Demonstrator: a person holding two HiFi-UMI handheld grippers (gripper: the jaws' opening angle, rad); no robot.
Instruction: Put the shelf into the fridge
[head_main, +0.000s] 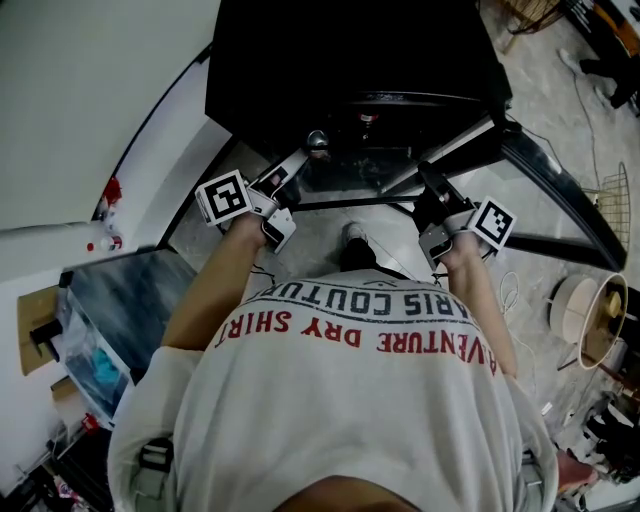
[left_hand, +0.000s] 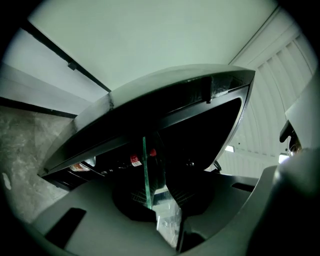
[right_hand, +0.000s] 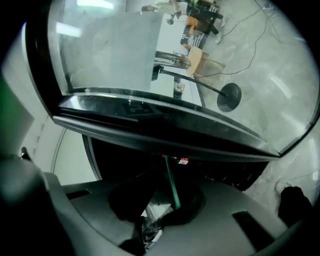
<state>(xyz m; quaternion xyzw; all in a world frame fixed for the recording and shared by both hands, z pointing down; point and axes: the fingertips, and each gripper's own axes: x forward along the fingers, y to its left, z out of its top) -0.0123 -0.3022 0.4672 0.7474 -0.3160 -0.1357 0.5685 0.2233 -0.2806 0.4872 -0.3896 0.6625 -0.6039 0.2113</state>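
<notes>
While you hold the shelf (head_main: 352, 178) just in front of the open fridge (head_main: 350, 60), treat it as stiff, slick and breakable (its green edge (left_hand: 145, 172) suggests glass), and probably heavy enough to need two grips. The opposite side edges look the safest hold. The left gripper (head_main: 297, 163) and right gripper (head_main: 428, 182) each have their jaws nearly closed, pinching the shelf's rim.

Pale marbled floor (head_main: 560, 110) carries a round cream drum-shaped shade (head_main: 575, 308) at three o'clock, a thin wire frame (head_main: 618, 205) at two, and a clear plastic bin with blue contents (head_main: 85, 360) at eight.
</notes>
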